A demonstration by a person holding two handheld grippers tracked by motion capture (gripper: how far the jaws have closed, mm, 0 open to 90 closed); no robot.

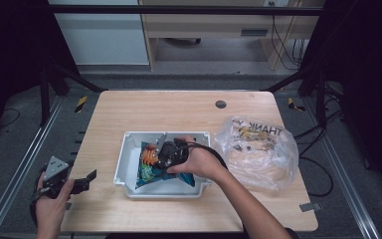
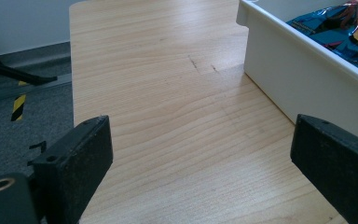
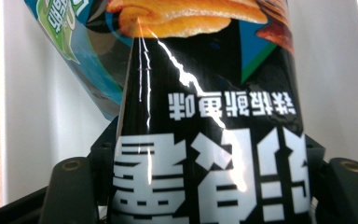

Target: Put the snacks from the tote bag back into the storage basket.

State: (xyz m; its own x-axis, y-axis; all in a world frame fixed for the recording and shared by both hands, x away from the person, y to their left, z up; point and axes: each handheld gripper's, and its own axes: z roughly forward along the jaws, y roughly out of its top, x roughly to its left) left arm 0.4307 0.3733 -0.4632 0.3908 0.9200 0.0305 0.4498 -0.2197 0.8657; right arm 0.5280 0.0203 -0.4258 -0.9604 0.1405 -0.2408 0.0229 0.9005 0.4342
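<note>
Placing step judged in hand: snack bag [image 3: 205,140] lying in white tray [image 1: 124,164] at mid desk [image 1: 179,109], right hand-held gripper [image 1: 166,154] over it, pointed down and left. Jaws flanked the black bag end, slightly parted; could not tell whether pads pressed it or had let go. Next move likely called for parting the jaws fully and lifting straight out without dragging the bag. Left hand-held gripper [image 2: 200,172] rested low at the near left desk edge, jaws wide apart, nothing between, aimed along the desk beside the tray wall. Plastic bag [image 1: 258,149] sat right of tray.
</note>
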